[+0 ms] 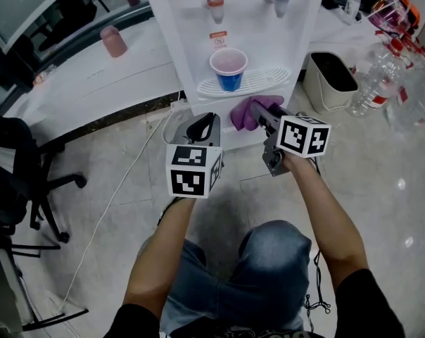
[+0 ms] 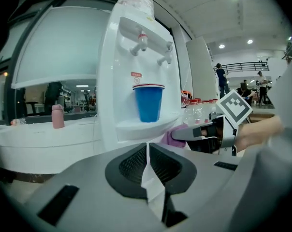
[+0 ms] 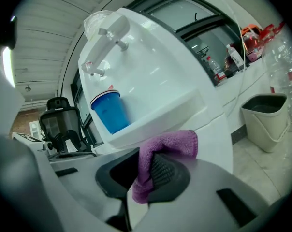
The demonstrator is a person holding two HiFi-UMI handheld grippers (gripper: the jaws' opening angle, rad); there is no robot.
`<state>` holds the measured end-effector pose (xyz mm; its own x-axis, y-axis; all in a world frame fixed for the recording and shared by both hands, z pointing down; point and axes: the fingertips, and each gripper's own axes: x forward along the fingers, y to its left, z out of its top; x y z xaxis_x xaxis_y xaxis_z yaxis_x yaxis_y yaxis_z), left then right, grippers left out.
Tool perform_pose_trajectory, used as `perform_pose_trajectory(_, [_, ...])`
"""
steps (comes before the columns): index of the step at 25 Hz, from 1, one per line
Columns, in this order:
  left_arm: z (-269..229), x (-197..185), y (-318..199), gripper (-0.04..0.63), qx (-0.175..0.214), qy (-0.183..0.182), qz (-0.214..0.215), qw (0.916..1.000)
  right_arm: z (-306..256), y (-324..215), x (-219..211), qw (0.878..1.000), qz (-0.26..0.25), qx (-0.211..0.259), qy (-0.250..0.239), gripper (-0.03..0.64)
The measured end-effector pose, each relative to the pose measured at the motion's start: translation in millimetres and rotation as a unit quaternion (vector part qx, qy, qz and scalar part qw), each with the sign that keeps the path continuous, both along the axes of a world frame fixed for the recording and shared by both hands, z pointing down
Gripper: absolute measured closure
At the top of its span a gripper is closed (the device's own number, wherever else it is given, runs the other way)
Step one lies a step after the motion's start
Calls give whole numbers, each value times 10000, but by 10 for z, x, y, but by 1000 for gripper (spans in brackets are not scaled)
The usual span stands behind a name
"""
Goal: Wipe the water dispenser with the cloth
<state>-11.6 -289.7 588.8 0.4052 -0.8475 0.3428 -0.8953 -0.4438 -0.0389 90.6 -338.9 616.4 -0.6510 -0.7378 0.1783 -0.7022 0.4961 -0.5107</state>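
The white water dispenser (image 1: 249, 20) stands straight ahead, with a blue cup (image 1: 229, 70) on its drip tray. My right gripper (image 1: 263, 111) is shut on a purple cloth (image 1: 245, 113), held against the dispenser's front just under the tray ledge. In the right gripper view the cloth (image 3: 167, 144) folds over the jaws of the right gripper (image 3: 145, 170), below the cup (image 3: 109, 111). My left gripper (image 1: 204, 127) hovers to the left of the cloth, shut and holding nothing. In the left gripper view the left gripper (image 2: 148, 163) points at the dispenser (image 2: 122, 81), with the cloth (image 2: 174, 137) at its right.
A beige bin (image 1: 328, 79) and several plastic bottles (image 1: 381, 76) stand right of the dispenser. A pink bottle (image 1: 115, 41) rests on the white ledge to the left. An office chair (image 1: 15, 174) is at far left. A white cable (image 1: 121, 189) runs across the tiled floor.
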Motion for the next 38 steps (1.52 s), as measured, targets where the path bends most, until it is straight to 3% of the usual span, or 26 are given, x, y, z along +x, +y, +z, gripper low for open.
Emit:
perform_pose_trajectory(12, [93, 351, -75, 557, -90, 26, 264, 9996, 27, -224, 1034, 9946, 992, -38, 300, 570])
perform_pose_trajectory(16, [141, 355, -70, 557, -141, 15, 249, 9996, -9, -272, 1165, 9932, 1131, -58, 288, 571])
perform_pose_trajectory(25, [160, 234, -21, 557, -67, 101, 202, 9997, -167, 49, 758, 9972, 646, 201, 318, 569])
perform_pose_trajectory(31, [276, -41, 72, 557, -88, 93, 78, 9999, -214, 263, 143, 9993, 85, 318, 158, 570])
perform_pose_trajectory(38, [413, -409, 141, 557, -134, 81, -202, 9997, 56, 372, -573, 9986, -521, 122, 28, 570])
